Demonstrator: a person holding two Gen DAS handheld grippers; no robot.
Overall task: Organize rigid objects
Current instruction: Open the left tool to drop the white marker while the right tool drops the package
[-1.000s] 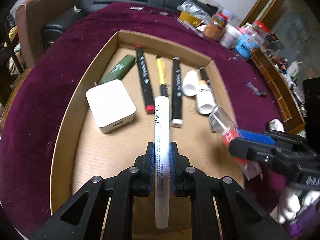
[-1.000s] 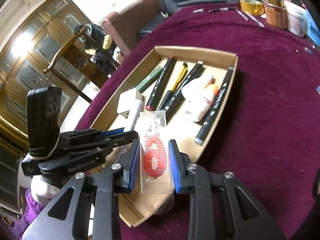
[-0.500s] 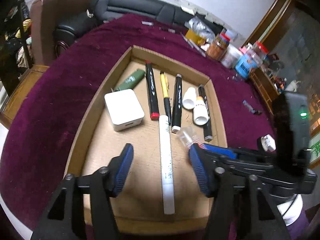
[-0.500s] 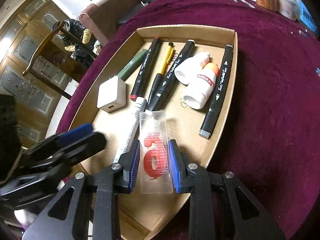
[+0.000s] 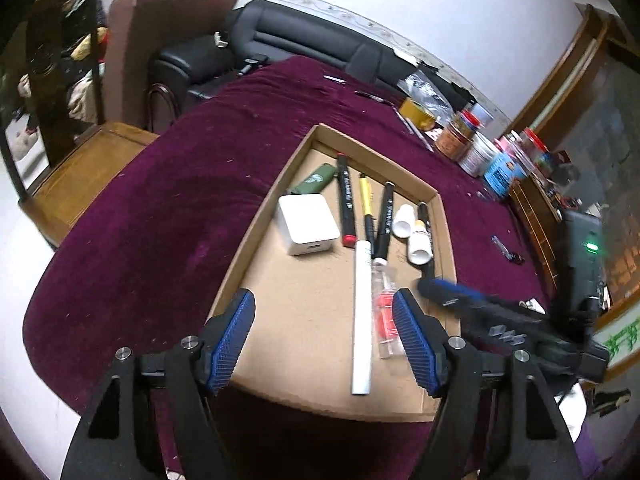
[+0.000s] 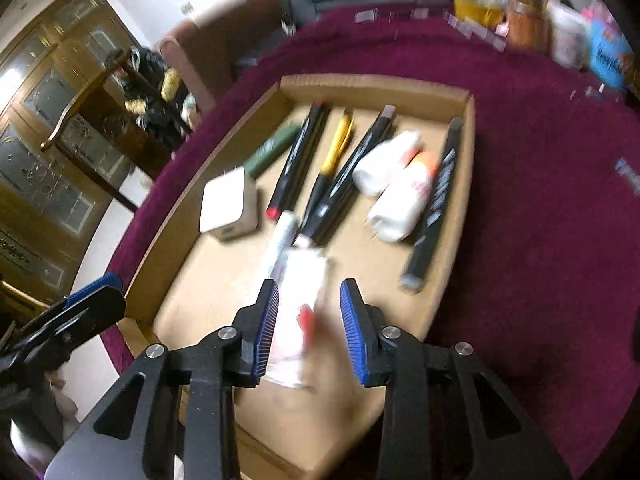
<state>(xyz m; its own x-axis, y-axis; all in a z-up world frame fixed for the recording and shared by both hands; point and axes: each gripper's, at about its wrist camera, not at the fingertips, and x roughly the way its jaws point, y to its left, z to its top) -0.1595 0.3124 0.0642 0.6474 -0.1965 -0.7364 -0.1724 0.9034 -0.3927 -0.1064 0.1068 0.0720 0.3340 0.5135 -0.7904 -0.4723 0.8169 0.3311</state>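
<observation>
A clear packet is seen lying in the cardboard tray beside a white pen, between the opening jaws of the right gripper; the left gripper hangs nearer, jaws opening on nothing.
</observation>
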